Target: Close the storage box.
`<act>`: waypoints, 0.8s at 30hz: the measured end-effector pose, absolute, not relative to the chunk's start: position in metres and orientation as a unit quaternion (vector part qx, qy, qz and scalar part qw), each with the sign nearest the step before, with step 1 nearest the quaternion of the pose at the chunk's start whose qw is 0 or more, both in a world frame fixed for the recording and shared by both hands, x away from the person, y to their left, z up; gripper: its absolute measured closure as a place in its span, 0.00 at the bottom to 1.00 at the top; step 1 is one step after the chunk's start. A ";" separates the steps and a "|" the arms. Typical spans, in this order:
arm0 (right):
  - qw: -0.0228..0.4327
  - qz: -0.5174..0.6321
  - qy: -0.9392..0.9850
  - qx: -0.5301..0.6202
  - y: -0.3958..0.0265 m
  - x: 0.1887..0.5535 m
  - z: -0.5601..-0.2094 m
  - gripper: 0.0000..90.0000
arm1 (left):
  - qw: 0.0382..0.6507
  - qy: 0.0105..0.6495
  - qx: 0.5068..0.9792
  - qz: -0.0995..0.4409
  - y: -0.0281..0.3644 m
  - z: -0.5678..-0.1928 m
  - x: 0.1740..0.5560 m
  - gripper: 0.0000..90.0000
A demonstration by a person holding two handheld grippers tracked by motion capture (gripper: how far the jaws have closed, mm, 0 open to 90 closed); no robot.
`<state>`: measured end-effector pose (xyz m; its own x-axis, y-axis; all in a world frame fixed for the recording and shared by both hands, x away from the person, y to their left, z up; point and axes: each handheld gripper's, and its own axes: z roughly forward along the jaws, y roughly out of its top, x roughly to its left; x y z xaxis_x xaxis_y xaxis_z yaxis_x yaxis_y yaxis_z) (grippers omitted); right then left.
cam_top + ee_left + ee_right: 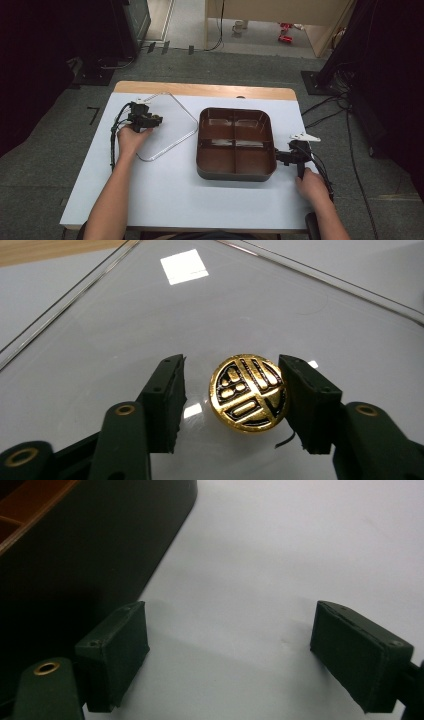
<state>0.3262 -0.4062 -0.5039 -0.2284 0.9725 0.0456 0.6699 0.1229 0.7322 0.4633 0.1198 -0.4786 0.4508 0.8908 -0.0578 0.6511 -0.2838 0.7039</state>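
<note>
Left hand-held gripper [230,395] is spread over the clear lid [167,127] near the surface's far left corner, a gold button [248,392] between its jaws, touching the right one. Right hand-held gripper [227,655], spread wide and empty, sits beside the brown tray [235,172] near the right edge.

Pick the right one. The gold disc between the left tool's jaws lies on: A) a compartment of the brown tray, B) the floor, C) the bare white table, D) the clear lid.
D: in the left gripper view the gold disc rests on the clear lid, between the open jaws of the left tool.
</note>
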 end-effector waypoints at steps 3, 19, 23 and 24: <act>0.232 0.327 0.712 0.576 -0.406 0.326 -0.504 0.17 | 0.329 0.486 0.788 0.188 0.114 -0.478 0.461 0.66; 0.229 0.329 0.712 0.576 -0.407 0.326 -0.504 0.16 | 0.320 0.505 0.785 0.162 0.123 -0.469 0.466 0.66; 0.229 0.329 0.712 0.576 -0.407 0.326 -0.504 0.16 | 0.325 0.504 0.783 0.164 0.130 -0.461 0.464 0.66; 0.229 0.329 0.712 0.576 -0.407 0.326 -0.504 0.16 | 0.329 0.505 0.781 0.166 0.131 -0.459 0.463 0.66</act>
<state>0.3263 -0.4069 -0.5039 -0.2319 0.9713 0.0534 0.6697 0.1196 0.7329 0.4632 0.1312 -0.4592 0.4355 0.8972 -0.0736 0.6794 -0.2740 0.6806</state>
